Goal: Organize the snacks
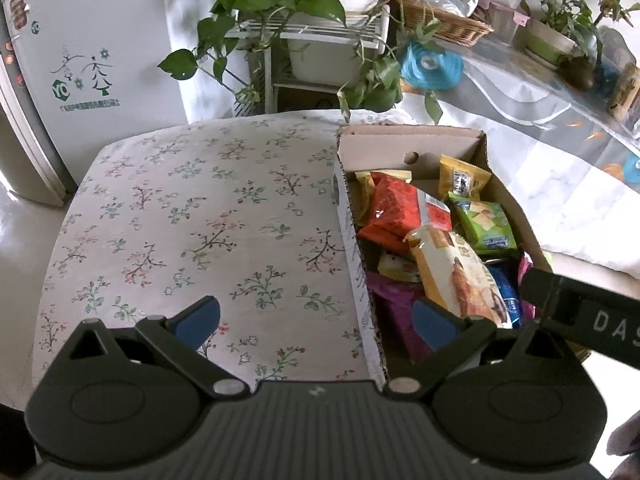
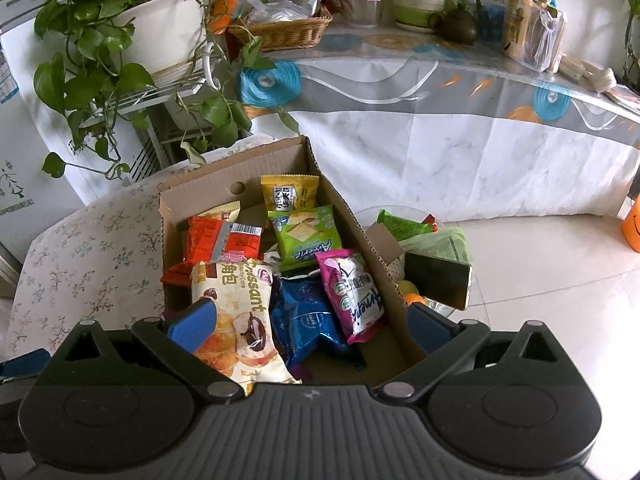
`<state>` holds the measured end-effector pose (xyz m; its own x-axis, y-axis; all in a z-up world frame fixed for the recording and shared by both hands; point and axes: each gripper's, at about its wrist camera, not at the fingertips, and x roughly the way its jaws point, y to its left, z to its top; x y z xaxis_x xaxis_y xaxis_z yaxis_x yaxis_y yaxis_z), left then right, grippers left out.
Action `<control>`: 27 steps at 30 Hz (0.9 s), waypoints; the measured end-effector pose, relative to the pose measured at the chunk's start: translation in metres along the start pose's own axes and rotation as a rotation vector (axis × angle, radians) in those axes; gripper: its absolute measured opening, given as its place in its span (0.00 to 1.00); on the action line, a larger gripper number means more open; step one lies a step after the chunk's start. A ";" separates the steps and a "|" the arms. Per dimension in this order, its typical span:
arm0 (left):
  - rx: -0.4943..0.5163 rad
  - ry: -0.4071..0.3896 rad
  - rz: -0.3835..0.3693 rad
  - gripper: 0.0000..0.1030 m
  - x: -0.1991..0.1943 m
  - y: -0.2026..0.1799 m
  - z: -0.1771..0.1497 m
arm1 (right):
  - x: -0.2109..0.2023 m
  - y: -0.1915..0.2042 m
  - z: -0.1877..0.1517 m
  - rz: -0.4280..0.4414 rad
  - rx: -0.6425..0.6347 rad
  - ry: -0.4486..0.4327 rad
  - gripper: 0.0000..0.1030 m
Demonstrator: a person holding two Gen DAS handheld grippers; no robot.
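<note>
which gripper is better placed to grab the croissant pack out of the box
Right. The right gripper hangs open over the cardboard box, one finger by the croissant pack. The left gripper straddles the box wall, mostly over the floral cloth.

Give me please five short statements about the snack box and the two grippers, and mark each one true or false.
1. The cardboard box holds several snack packets. True.
2. The left gripper is shut on a packet. False: it is open and holds nothing.
3. A croissant packet lies in the box, next to a blue packet. True.
4. The floral cloth left of the box is covered with snacks. False: no packet lies on the part in view.
5. The right gripper is open above the box. True.
</note>
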<state>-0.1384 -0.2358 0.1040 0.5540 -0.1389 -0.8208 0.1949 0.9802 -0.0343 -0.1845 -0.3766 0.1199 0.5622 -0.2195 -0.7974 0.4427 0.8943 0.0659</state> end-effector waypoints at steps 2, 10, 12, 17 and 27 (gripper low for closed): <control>0.006 -0.001 -0.004 0.99 -0.001 -0.001 0.000 | 0.000 -0.001 0.000 0.002 0.004 0.001 1.00; 0.014 -0.008 0.011 0.99 -0.002 -0.006 0.003 | 0.004 -0.010 0.004 -0.027 0.022 0.008 1.00; 0.007 -0.007 0.016 0.99 0.000 -0.005 0.005 | 0.006 -0.013 0.005 -0.054 0.031 0.009 1.00; 0.005 -0.015 0.037 0.99 0.002 -0.003 0.007 | 0.010 -0.014 0.006 -0.082 0.015 0.012 1.00; 0.024 0.000 0.058 0.98 0.010 -0.005 0.010 | 0.014 -0.003 0.007 -0.103 -0.050 0.023 1.00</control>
<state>-0.1260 -0.2432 0.1017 0.5650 -0.0818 -0.8210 0.1819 0.9829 0.0273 -0.1730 -0.3849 0.1134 0.4991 -0.3027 -0.8119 0.4618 0.8858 -0.0463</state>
